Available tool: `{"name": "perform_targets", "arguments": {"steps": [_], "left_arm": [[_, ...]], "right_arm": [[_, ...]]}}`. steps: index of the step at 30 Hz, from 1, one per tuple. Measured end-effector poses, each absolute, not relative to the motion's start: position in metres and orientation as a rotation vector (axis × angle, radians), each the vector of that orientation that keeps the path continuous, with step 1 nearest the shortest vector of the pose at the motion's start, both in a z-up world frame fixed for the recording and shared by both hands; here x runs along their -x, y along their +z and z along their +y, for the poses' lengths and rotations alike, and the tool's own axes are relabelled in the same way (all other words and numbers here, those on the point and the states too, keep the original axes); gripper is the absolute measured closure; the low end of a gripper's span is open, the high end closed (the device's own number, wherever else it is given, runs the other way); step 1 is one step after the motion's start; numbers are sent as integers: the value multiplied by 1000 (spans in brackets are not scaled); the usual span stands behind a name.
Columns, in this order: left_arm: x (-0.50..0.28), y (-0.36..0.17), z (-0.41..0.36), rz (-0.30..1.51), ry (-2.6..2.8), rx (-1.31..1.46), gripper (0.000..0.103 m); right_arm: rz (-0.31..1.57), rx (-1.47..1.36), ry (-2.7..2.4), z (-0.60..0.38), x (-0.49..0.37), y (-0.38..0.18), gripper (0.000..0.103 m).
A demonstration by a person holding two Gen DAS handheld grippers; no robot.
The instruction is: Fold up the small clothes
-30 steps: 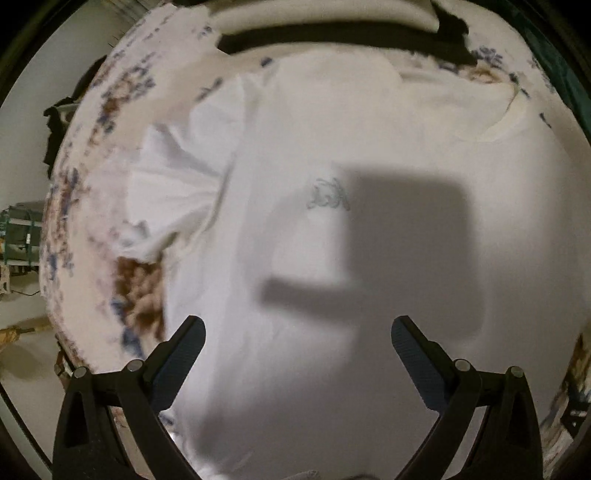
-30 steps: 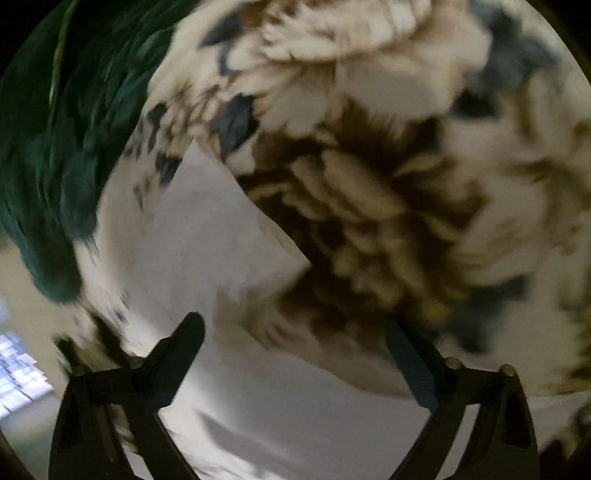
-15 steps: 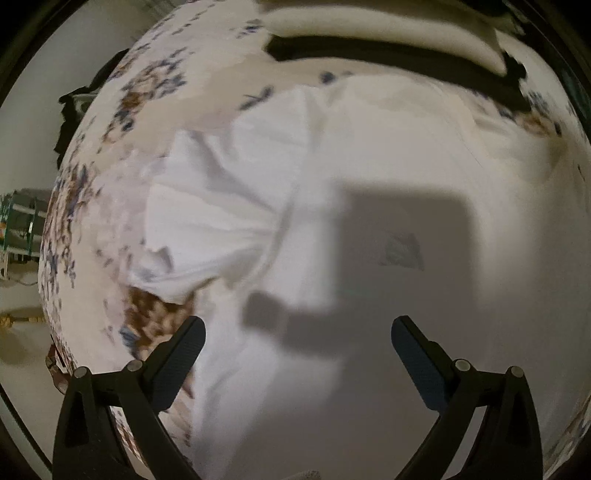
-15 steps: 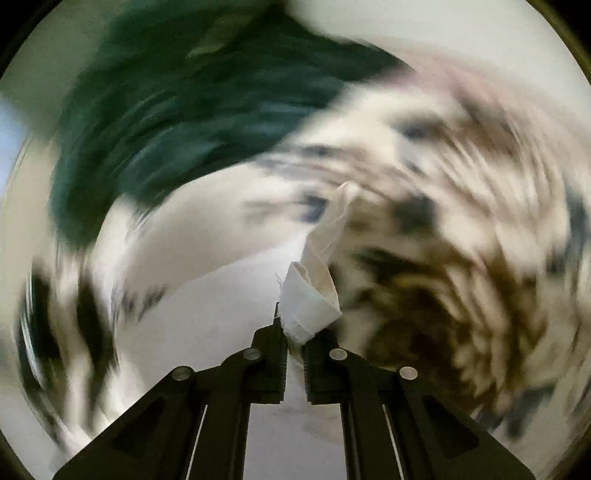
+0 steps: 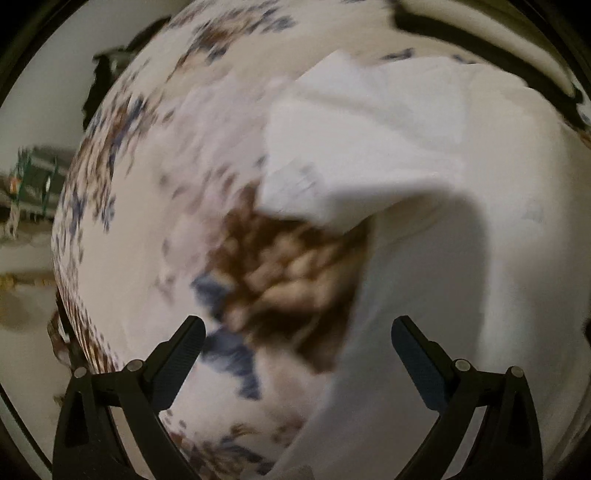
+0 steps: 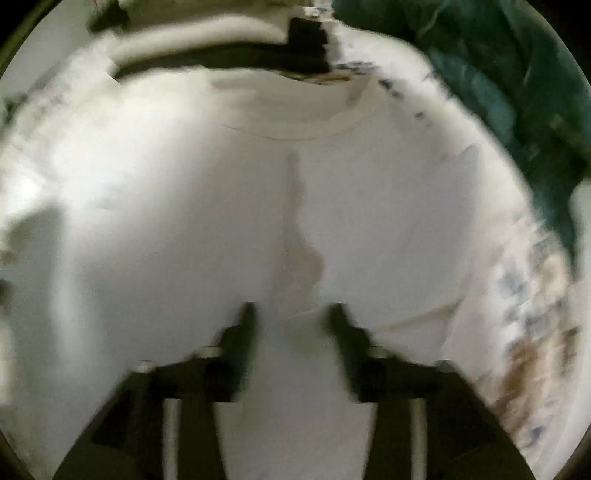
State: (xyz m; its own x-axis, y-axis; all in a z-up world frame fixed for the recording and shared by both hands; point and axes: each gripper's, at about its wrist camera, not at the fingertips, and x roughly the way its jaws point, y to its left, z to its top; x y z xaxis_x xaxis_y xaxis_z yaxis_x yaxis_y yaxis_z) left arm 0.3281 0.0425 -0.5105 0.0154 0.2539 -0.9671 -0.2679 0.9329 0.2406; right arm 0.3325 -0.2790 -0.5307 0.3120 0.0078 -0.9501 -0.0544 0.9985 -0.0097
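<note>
A small white T-shirt (image 5: 443, 229) lies on a floral bedspread (image 5: 155, 192). In the left wrist view its left sleeve (image 5: 332, 166) sticks out over a brown flower print. My left gripper (image 5: 297, 339) is open and empty, over the shirt's left edge. In the blurred right wrist view the shirt (image 6: 184, 221) fills the frame, collar (image 6: 295, 133) at the top, with a fold of fabric (image 6: 299, 258) lying ahead of the fingers. My right gripper (image 6: 293, 317) is partly open above it, with the jaws a small gap apart.
A dark green garment (image 6: 517, 92) lies at the upper right in the right wrist view. A pale pillow roll (image 6: 192, 33) and a dark gap run along the far edge. The bed's left edge and the floor (image 5: 29, 240) show in the left wrist view.
My right gripper, shut on the shirt's sleeve half a second ago, has swung over the shirt body and opened. My left gripper has slid left, towards the shirt's left sleeve and edge.
</note>
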Motion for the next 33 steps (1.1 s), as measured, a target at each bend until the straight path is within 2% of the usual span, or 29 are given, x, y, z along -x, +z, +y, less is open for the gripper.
{"name": "perform_targets", "arguments": {"steps": [3,7,9,11,12,14,15,16,18,21,25,29,33], "left_arm": [[-317,-515,74,1528,417,172,0],[-313,-534,123,1500,335,694,0],[-318,-548,144,1389,278,1008,2],[-334,-555,157,1292,280,1128,2],[-342,-557,161,1264,295,1134,7],[-362,-559,167,1204,321,1124,38],[-369,-560,166,1199,328,1106,82],[-380,-560,167,1198,324,1078,100],[-394,-545,162,1145,298,1009,100],[-415,-507,141,1067,214,763,100],[-428,-477,73,1034,5,450,100],[-419,-486,-13,1098,-228,227,97],[-401,-502,-44,1241,-295,71,94]], "right_arm": [[1216,-105,13,-293,-313,-508,43],[1224,-190,-114,-317,-312,-497,43],[1231,-217,-157,-331,-314,-498,43],[1242,-235,-196,-337,-314,-504,43],[1248,-247,-217,-338,-315,-507,43],[1255,-286,-258,-339,-315,-517,43],[1257,-299,-271,-341,-318,-518,43],[1258,-315,-293,-341,-318,-521,43],[1257,-335,-330,-341,-317,-521,43],[1256,-347,-359,-337,-310,-521,43],[1283,-369,-358,-336,-301,-523,43],[1296,-367,-380,-340,-289,-523,43],[1304,-387,-403,-348,-280,-520,43]]}}
